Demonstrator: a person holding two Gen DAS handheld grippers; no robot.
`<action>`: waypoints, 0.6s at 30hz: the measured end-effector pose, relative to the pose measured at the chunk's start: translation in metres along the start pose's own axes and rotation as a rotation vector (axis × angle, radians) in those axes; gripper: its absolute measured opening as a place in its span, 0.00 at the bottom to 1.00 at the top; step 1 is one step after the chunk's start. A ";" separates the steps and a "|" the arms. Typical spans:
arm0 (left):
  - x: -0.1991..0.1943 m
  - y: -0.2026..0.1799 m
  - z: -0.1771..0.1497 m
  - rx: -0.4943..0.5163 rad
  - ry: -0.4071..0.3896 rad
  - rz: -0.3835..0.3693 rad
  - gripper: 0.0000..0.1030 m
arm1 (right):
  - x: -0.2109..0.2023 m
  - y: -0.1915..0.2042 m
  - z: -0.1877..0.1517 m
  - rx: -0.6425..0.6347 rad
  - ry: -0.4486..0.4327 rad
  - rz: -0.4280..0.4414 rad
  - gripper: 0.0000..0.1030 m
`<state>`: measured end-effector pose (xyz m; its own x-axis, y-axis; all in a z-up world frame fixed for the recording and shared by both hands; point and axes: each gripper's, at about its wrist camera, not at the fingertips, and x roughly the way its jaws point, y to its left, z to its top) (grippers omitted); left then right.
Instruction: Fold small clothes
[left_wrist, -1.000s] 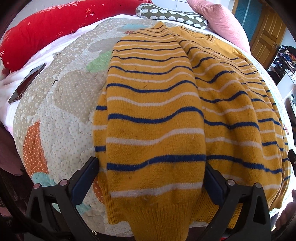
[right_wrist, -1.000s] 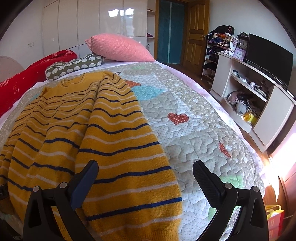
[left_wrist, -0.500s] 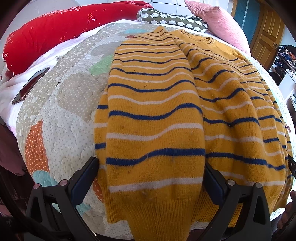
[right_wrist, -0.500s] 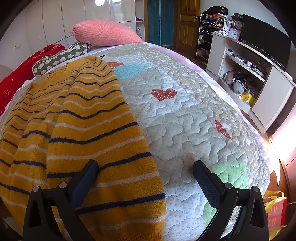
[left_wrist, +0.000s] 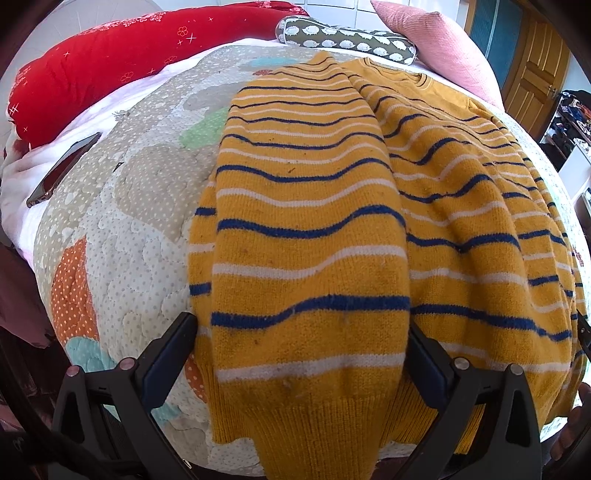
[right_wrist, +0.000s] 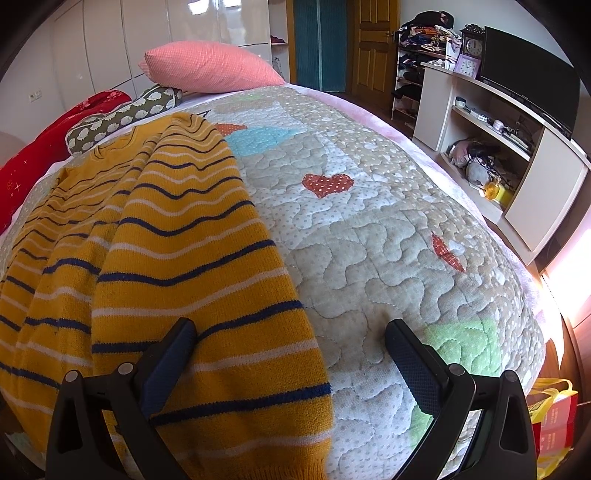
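Mustard-yellow striped sweater (left_wrist: 310, 236) lies flat on the quilt (right_wrist: 388, 229), both sleeves already laid over its body. Left gripper (left_wrist: 301, 343) and right gripper (right_wrist: 290, 343) hover spread wide at the hem, holding nothing; the bottom-to-collar fold looks undone.

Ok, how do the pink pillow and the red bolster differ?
The pink pillow is plain, plump and wedge-shaped; the red bolster is long, tube-like and dotted with small star and flower prints. In the left wrist view the pillow sits at the bed's far right, the bolster along its left edge. Both lie clear of the sweater.
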<state>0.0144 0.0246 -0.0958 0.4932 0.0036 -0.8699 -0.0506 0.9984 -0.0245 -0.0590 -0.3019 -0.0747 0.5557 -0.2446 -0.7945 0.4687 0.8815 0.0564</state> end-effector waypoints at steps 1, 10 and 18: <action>0.000 0.000 0.000 0.001 0.000 0.000 1.00 | 0.000 0.000 0.000 0.000 0.000 0.000 0.99; 0.000 0.001 0.000 0.002 0.000 -0.001 1.00 | -0.001 -0.001 -0.002 0.000 -0.011 0.000 0.99; 0.000 0.001 0.000 0.003 -0.001 -0.001 1.00 | -0.001 0.000 -0.002 0.000 -0.011 -0.001 0.99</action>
<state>0.0144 0.0251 -0.0959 0.4937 0.0030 -0.8696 -0.0478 0.9986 -0.0237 -0.0606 -0.3014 -0.0752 0.5630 -0.2497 -0.7879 0.4689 0.8815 0.0557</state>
